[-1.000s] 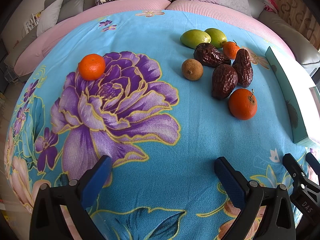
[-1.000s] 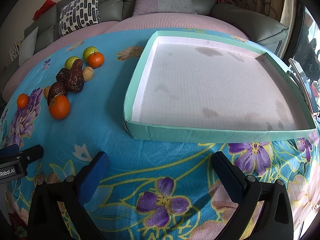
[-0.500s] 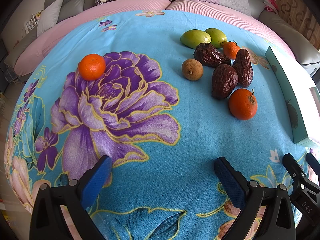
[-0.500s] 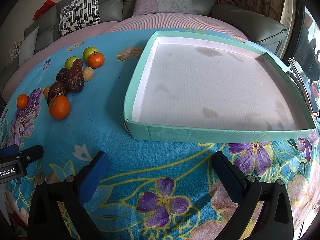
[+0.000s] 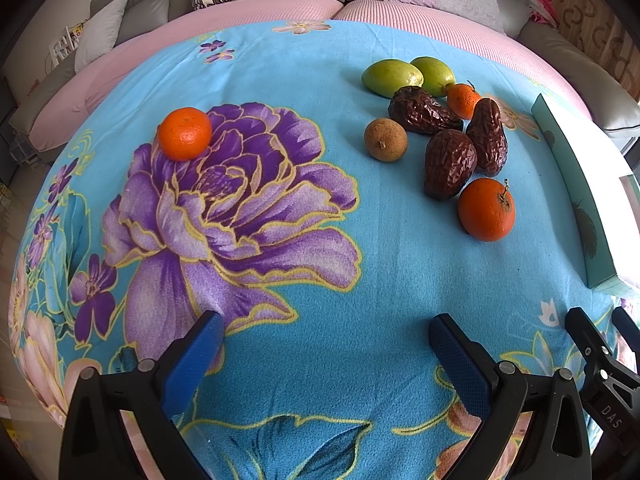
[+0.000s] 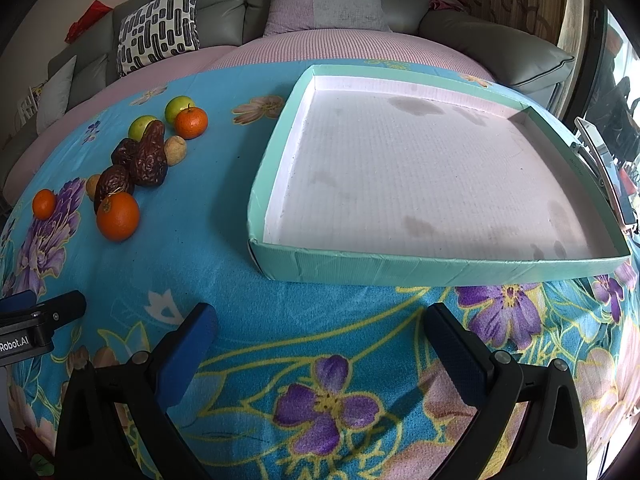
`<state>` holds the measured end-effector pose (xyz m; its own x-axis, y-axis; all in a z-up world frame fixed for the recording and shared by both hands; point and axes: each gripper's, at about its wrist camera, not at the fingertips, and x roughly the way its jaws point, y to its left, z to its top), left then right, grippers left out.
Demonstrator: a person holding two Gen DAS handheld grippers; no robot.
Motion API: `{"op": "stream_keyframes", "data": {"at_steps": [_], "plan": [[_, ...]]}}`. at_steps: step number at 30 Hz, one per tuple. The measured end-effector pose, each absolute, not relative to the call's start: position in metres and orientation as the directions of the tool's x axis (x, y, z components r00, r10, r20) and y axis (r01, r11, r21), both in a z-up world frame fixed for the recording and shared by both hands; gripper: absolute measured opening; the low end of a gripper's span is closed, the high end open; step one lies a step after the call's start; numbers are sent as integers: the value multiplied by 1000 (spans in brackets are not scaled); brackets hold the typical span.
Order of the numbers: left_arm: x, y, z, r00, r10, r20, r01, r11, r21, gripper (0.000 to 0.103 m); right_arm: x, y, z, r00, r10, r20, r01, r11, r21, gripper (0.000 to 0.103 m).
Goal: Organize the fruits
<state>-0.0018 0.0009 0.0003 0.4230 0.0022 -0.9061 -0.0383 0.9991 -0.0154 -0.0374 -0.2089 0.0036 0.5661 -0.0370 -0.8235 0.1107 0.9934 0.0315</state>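
Note:
Fruit lies on a blue flowered cloth. In the left wrist view a lone orange [image 5: 184,133] sits at the left. A cluster at the right holds a large orange [image 5: 486,209], three dark wrinkled dates [image 5: 450,162], a brown longan [image 5: 385,139], two green fruits [image 5: 391,77] and a small orange [image 5: 462,99]. My left gripper [image 5: 326,338] is open and empty, well short of the fruit. The right wrist view shows an empty mint-green tray [image 6: 440,270] ahead, with the same cluster [image 6: 148,160] far left. My right gripper [image 6: 320,328] is open with nothing in it, just before the tray.
A grey sofa with a patterned cushion [image 6: 159,30] and pink cover runs along the back. The tray's edge [image 5: 580,200] shows at the right of the left wrist view. The left gripper's body [image 6: 38,318] pokes in at the right view's left edge.

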Motion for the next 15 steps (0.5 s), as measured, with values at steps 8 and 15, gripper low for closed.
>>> {"op": "stream_keyframes", "data": {"at_steps": [8,15], "plan": [[-2,1,0,423,2,-906,-38,999,-15,103,-38,-209,3,567,-38,-823,111,993,31,103],[-2,1,0,423,2,-906,-39,999,-15,103,-39,-208,3,568,-38,-822,111,993,30,103]]}}
